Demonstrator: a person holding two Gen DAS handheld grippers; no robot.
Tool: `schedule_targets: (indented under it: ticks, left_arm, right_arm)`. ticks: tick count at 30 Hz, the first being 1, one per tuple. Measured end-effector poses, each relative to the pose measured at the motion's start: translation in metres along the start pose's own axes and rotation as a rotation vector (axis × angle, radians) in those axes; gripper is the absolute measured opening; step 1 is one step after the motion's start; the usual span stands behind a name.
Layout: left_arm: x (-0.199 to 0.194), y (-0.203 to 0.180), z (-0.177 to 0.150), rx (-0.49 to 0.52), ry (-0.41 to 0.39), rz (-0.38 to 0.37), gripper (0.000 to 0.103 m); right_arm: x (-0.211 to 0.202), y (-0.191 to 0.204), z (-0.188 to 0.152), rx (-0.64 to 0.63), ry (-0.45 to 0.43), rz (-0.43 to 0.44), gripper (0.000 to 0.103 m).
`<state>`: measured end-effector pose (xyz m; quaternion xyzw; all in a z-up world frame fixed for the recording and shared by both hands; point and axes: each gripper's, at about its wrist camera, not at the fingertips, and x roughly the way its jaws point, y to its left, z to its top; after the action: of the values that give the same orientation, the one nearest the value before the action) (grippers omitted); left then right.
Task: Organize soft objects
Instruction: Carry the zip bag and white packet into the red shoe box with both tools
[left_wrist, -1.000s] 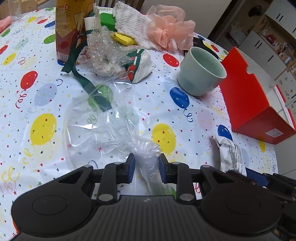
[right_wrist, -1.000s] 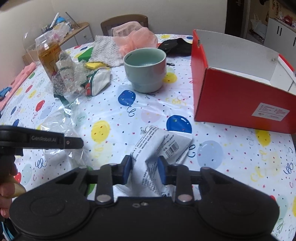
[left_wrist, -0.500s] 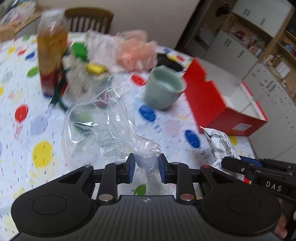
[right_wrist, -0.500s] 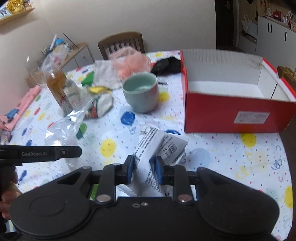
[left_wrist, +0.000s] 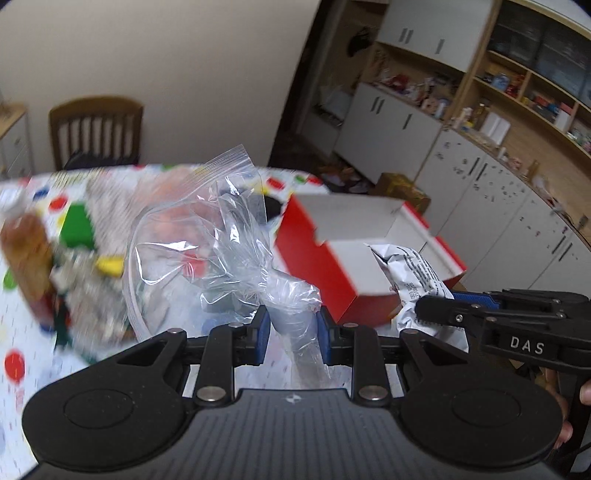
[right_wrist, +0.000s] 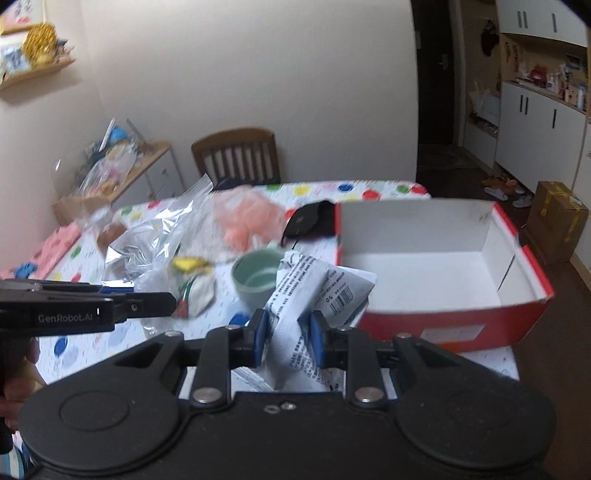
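Both claws are busy: the left gripper (left_wrist: 290, 334) is clamped on the bunched neck of a clear zip bag (left_wrist: 207, 236), which fans up toward the middle of the left view, and the right gripper (right_wrist: 286, 338) is pinched on a crumpled white packet (right_wrist: 314, 291) with a barcode, sticking up center frame in the right view. Both things are lifted clear of the table (right_wrist: 384, 186). One red box (right_wrist: 443, 258) sits right of center in the right view, open on top, white inside and empty as far as I can see, so there's plenty of room in there; its near red wall sits just behind the packet. The table's far edge runs across the middle of that frame, with one wooden chair (right_wrist: 236, 155) pushed in behind it and open floor past the right edge of the box. Left half of the table is crowded though: one green cup (right_wrist: 255, 280) just left of the packet, one pink frilly puff (right_wrist: 247, 218), one white knit cloth (left_wrist: 107, 210), one black item (right_wrist: 310, 219) touching the box's far corner, one yellow thing (right_wrist: 190, 264), one small white pouch (right_wrist: 201, 291), and one bottle (left_wrist: 27, 254) of brown liquid at the left edge of the left view. That side's pretty blurry, so the pile may hold more.
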<state>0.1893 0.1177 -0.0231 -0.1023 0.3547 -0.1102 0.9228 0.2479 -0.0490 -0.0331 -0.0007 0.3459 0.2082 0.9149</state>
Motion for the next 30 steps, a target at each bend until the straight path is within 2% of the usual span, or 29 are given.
schedule_targets:
  ticks: [6,12,27,30]
  left_arm:
    - [0.014,-0.029,0.031,0.073,-0.007,-0.037,0.026]
    - [0.042,-0.063,0.055,0.115,0.005,-0.045,0.026]
    - [0.140,-0.143,0.077,0.184,0.115,-0.027,0.026]
    - [0.165,-0.150,0.078,0.177,0.162,-0.036,0.026]
  right_arm:
    - [-0.004,-0.026,0.023,-0.022,-0.058,-0.048,0.024]
    - [-0.004,-0.063,0.039,-0.035,-0.086,-0.052,0.024]
    - [0.028,-0.166,0.061,-0.065,-0.046,-0.044,0.024]
    - [0.038,-0.180,0.061,-0.069,-0.028,-0.043,0.024]
